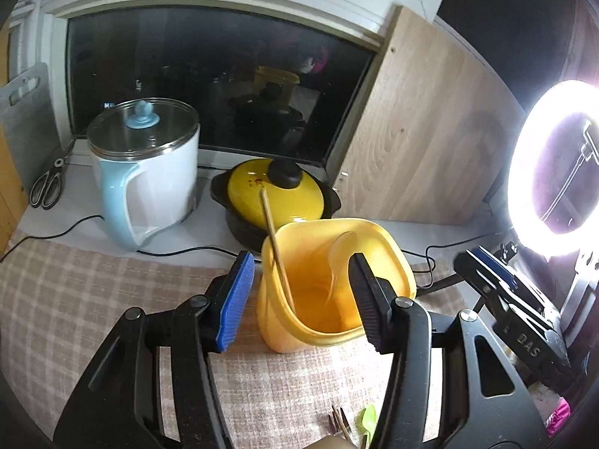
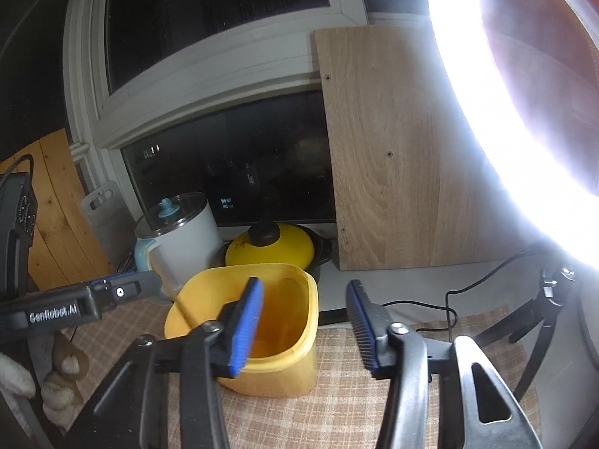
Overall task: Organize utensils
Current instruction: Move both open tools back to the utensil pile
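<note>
A yellow plastic container stands on the checked cloth. A wooden chopstick and a pale yellow spoon lean inside it. My left gripper hovers over the container's near rim, open, with nothing pressed between its pads. In the right wrist view the same container sits just behind my right gripper, which is also open and holds nothing; its left blue pad overlaps the container's mouth. A green spoon and dark sticks lie on the cloth at the bottom edge.
A white and blue kettle and a yellow-lidded black pot stand behind the container by the window. Scissors lie at far left. A bright ring light on a stand and a wooden board are at the right. Cables cross the cloth.
</note>
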A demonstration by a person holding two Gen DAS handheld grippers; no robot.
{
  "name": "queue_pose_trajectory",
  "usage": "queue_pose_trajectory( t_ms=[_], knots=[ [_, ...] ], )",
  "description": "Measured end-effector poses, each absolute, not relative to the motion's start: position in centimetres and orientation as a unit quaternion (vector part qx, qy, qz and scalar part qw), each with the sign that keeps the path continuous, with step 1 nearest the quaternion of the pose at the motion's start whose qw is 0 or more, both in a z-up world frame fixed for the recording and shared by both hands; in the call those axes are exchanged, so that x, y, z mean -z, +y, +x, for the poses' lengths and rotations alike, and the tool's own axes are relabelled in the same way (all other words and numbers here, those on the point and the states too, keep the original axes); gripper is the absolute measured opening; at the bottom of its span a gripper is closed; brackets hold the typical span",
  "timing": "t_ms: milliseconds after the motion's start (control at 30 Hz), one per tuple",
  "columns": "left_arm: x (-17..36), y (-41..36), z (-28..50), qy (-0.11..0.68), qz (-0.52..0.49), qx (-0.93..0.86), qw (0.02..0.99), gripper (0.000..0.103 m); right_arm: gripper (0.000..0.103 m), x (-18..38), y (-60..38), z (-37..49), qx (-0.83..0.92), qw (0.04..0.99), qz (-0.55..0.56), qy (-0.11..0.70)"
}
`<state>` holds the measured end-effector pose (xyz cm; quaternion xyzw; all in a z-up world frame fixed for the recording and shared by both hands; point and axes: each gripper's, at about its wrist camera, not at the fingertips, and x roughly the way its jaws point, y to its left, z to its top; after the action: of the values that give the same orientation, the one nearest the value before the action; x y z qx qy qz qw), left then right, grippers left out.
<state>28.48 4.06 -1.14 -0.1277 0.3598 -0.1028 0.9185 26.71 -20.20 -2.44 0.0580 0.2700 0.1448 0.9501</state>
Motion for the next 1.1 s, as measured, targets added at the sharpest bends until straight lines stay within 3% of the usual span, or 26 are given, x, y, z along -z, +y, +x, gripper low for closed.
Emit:
queue_pose_trajectory(
  t_ms=[167,233,500,867,967,1100],
  knots=[
    [0.2,4.5,26.9,0.351,-0.122,0.094,0.923,0.053,0.069,2.0,-21.5,24.9,-0.154,0.95,0.068,0.263],
    [-0.1,4.6,26.0,0.347,-0.124,0.093,0.925,0.053,0.081,1.8,-22.1,23.9,-0.155,0.951,0.069,0.258],
    [-0.2,4.6,20.8,0.341,-0.11,0.076,0.93,0.053,0.102,2.5,-24.6,19.6,-0.219,0.936,0.064,0.268],
    [4.5,5.4,12.8,0.405,-0.143,0.038,0.902,0.053,0.101,9.2,-27.4,18.8,-0.286,0.86,0.094,0.411],
    [6.7,5.9,11.1,0.437,-0.161,0.027,0.885,0.053,0.093,11.6,-27.8,19.4,-0.292,0.831,0.117,0.459],
    [10.0,7.1,9.4,0.487,-0.2,0.015,0.85,0.041,0.081,14.8,-28.0,20.1,-0.307,0.782,0.175,0.514]
  ],
)
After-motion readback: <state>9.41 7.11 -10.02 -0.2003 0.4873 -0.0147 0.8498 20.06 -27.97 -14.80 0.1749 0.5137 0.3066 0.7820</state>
